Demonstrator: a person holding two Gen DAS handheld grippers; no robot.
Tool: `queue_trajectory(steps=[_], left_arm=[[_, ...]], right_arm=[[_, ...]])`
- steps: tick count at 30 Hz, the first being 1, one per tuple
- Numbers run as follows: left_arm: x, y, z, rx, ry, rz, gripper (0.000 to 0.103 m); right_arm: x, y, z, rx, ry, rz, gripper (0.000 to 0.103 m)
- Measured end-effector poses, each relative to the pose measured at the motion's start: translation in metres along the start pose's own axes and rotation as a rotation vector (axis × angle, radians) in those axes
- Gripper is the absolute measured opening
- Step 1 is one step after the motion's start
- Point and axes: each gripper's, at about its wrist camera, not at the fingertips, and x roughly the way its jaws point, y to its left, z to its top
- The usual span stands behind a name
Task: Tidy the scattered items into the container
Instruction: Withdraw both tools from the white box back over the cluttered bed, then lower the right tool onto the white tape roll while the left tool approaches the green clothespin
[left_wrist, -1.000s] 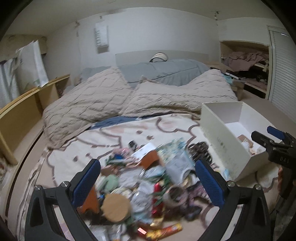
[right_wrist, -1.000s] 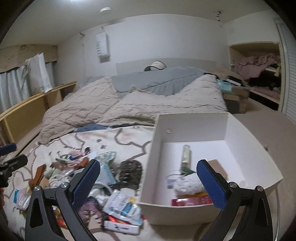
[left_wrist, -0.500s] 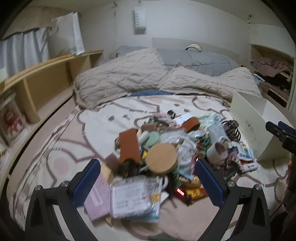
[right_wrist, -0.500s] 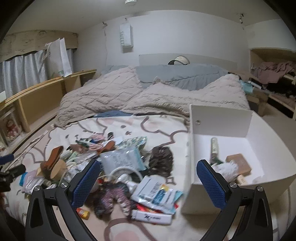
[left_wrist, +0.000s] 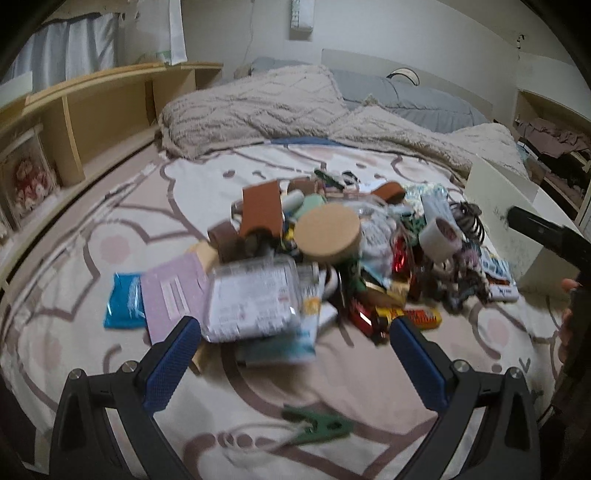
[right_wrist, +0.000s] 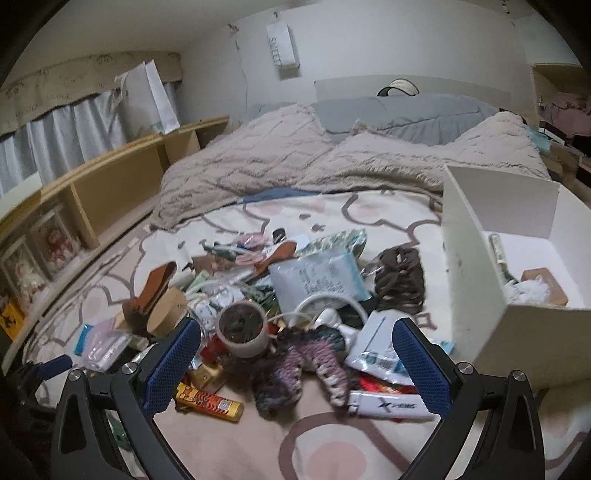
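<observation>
A heap of small items lies on the patterned bedspread: a round cork lid (left_wrist: 328, 233), a clear plastic packet (left_wrist: 253, 303), a tape roll (left_wrist: 440, 236) and a purple knitted piece (right_wrist: 295, 363). The white box (right_wrist: 476, 291) stands to the right and holds a few things. My left gripper (left_wrist: 295, 362) is open and empty, just in front of the clear packet. My right gripper (right_wrist: 297, 363) is open and empty over the knitted piece, left of the box. A green clothespin (left_wrist: 317, 426) lies between the left fingers.
A beige quilt (left_wrist: 258, 107) and grey pillows fill the back of the bed. A wooden shelf unit (left_wrist: 74, 122) runs along the left side. The right gripper's tip (left_wrist: 546, 236) shows at the right edge of the left wrist view, by the box (left_wrist: 498, 218).
Both grippers have swung left and lowered toward the heap. The right gripper has moved off the box to over the knitted piece. Both stay open and empty.
</observation>
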Motion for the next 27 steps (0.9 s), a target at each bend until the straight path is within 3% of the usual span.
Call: queue_trajectory(steps=[11,14,18,21,27], left_arm=[[0.013,-0.003,-0.03,-0.028,0.051,0.005,0.103],[0.016,-0.007,-0.036,-0.026,0.06,0.003,0.103],[0.027,-0.012,-0.046,-0.026,0.103,-0.005,0.103],[0.03,-0.014,-0.049,-0.021,0.105,0.003,0.103],[0.034,-0.015,-0.054,-0.033,0.112,0.011,0.103]], right_arm=[[0.026,0.034,-0.014,-0.113,0.021,0.043,0.103],[0.035,0.042,-0.018,-0.119,0.048,0.058,0.094],[0.045,0.044,-0.022,-0.097,0.07,0.075,0.093],[0.052,0.047,-0.023,-0.094,0.092,0.096,0.076],[0.056,0.046,-0.025,-0.068,0.1,0.094,0.062]])
